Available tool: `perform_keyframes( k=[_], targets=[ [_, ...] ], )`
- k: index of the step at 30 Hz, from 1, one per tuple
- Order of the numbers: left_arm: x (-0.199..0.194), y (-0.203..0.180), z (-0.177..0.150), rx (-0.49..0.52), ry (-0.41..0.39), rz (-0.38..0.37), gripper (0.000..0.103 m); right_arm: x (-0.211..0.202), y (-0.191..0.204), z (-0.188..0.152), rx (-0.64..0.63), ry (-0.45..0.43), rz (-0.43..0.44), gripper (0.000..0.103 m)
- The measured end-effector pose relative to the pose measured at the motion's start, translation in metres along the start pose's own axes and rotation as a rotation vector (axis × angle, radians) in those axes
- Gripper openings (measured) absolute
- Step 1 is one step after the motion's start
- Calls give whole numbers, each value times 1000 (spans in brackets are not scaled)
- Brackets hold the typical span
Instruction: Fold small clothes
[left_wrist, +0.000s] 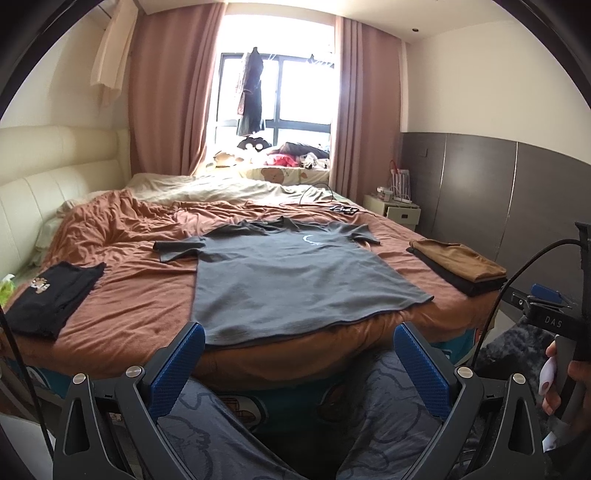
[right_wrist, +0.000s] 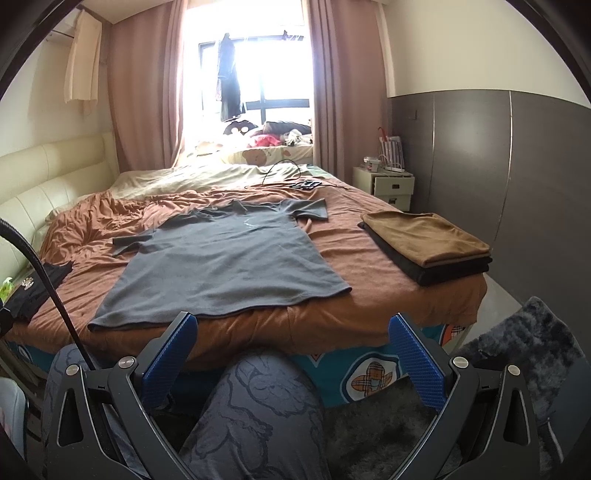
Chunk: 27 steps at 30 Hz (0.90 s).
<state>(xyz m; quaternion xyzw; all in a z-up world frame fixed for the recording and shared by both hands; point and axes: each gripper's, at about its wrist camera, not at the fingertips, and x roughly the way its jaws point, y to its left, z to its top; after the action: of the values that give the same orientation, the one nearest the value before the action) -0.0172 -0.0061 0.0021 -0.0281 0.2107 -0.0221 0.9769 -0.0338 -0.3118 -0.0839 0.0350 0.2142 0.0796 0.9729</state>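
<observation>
Grey T-shirt (left_wrist: 291, 280) flat on bedspread (left_wrist: 140, 295): light, limp, likely non-slip. Advise pinching hem corners. Left gripper (left_wrist: 299, 347), right gripper (right_wrist: 293, 334) both agape, empty.

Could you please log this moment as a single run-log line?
stage: pre-grasp | grey T-shirt: flat on bed, unfolded | folded stack: bed's right | left gripper: open | right gripper: open

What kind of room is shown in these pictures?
Most likely a home bedroom: a large bed with a padded headboard, a curtained window behind it, and a small bedside cabinet.
</observation>
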Motion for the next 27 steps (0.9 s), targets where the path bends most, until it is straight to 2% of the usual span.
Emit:
perform_keyframes(
  k=[27],
  targets=[
    [-5,10,-1,-2,-7,11,103,-1,3,-1,4,4,6,103]
  ],
)
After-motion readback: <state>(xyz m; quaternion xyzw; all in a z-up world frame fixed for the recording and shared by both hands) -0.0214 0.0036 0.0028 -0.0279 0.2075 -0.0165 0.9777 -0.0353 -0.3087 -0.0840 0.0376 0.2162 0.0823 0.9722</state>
